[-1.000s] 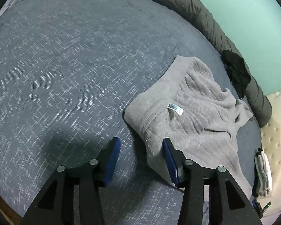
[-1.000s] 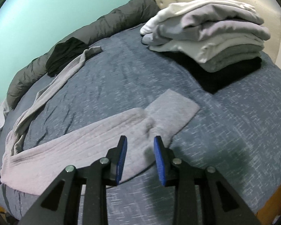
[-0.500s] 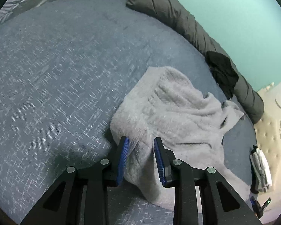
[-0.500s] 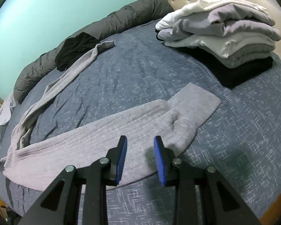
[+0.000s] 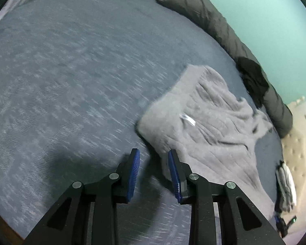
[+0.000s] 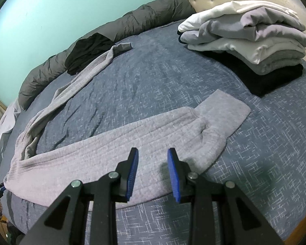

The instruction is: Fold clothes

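Both grippers hang unclenched, nothing between their pads. Left gripper [image 5: 154,170] sits at the waistband corner of the grey trousers [image 5: 210,122]; right gripper [image 6: 153,170] hovers over a leg near its cuff. Trousers stretch lengthwise along the bed [image 6: 265,163] near its front edge. No containers are visible.

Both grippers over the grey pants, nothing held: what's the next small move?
Probably lower the left gripper onto the pants waistband corner just ahead and pinch it. Its jaws stand apart with nothing between them, and the pants lie spread unfolded on the bed.
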